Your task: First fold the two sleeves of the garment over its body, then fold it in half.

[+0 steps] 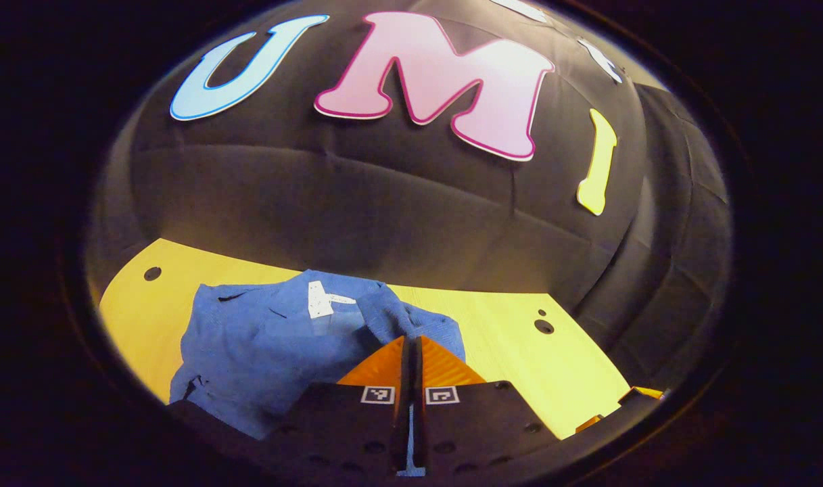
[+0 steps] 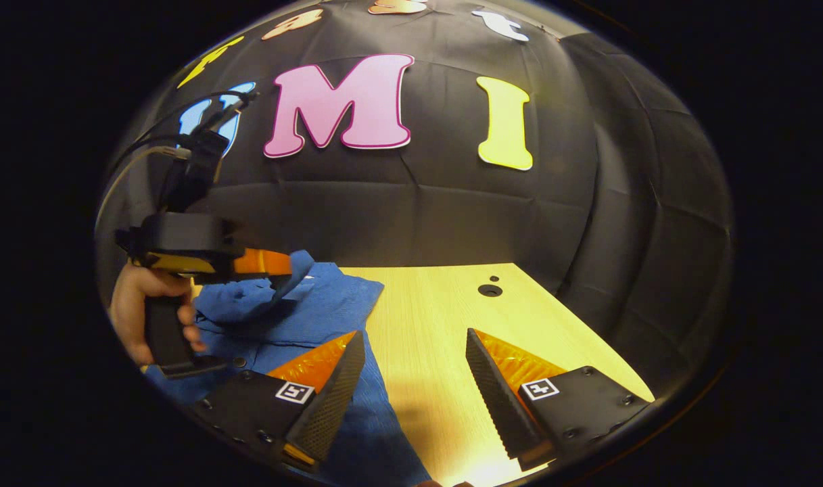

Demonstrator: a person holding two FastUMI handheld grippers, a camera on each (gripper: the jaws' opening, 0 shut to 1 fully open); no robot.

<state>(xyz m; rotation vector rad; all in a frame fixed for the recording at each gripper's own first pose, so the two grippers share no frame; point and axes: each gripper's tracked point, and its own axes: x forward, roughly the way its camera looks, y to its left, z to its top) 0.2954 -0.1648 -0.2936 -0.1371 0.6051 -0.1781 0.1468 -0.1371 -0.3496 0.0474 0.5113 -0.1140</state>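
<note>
The left gripper (image 1: 411, 348) has its jaws drawn together on a pinch of blue cloth, a sliver of which shows in the slit between the two fingers low in the left gripper view; in the right gripper view that same gripper (image 2: 286, 265) sits raised over the garment with a flap of fabric hanging from its tip, carried by a hand (image 2: 140, 308) wrapped round the handle. Holding the cloth up off the desk like this looks like the way to swing a sleeve or edge across the body without dragging the layers beneath. The right gripper (image 2: 411, 368) has its jaws wide apart and clamps nothing; its left finger hangs over the garment's near edge while the other is over bare wood, which I judge to be a waiting pose, ready to pin or catch the right side when its turn comes. The garment (image 1: 269, 345), a blue shirt, lies bunched and partly doubled on the left part of the yellow wooden desk (image 2: 445, 318), with a pale label (image 1: 320, 299) showing near its far edge, so the inside of the collar seems turned up. The fold looks partway done, not yet flat.
</note>
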